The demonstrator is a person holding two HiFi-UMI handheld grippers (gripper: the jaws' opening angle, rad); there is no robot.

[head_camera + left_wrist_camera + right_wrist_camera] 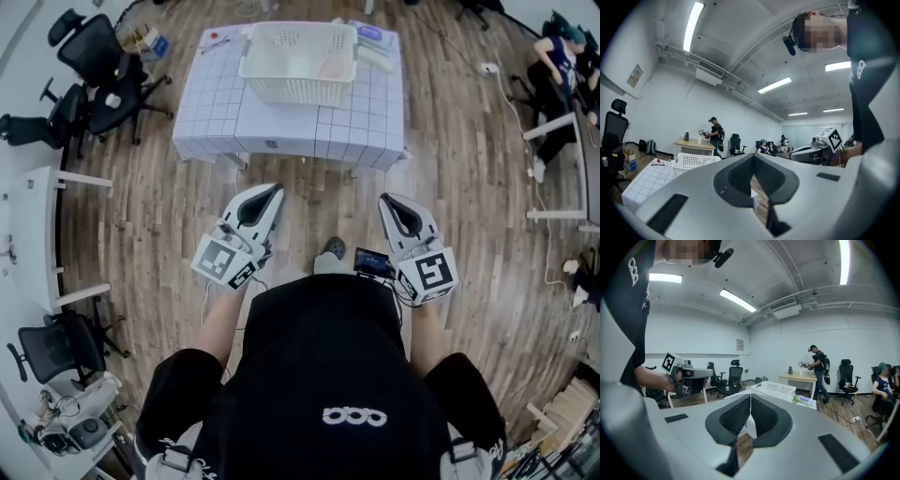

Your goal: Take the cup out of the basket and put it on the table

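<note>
- Closest in, the left gripper (273, 189) is at the person's waist, jaws pressed together with nothing between them, pointing level over the wooden floor (319, 192).
- Beside it, with a gap between the two, the right gripper (385, 199) is clamped shut too and just as empty, tipped slightly downward.
- Ahead of both tips and well apart from them is the table (281, 127), covered in a white gridded cloth.
- On the table sits the white perforated basket (298, 86), roughly in line with the gap between the grippers.
- A pale shape (330, 67) lies in the basket's right part; it may be the cup, but it is too faint to be sure.
- Beyond the table, far from either gripper, a standing person (818, 363) is at a wooden desk (797, 378), with black office chairs (103, 66) off to the left.
</note>
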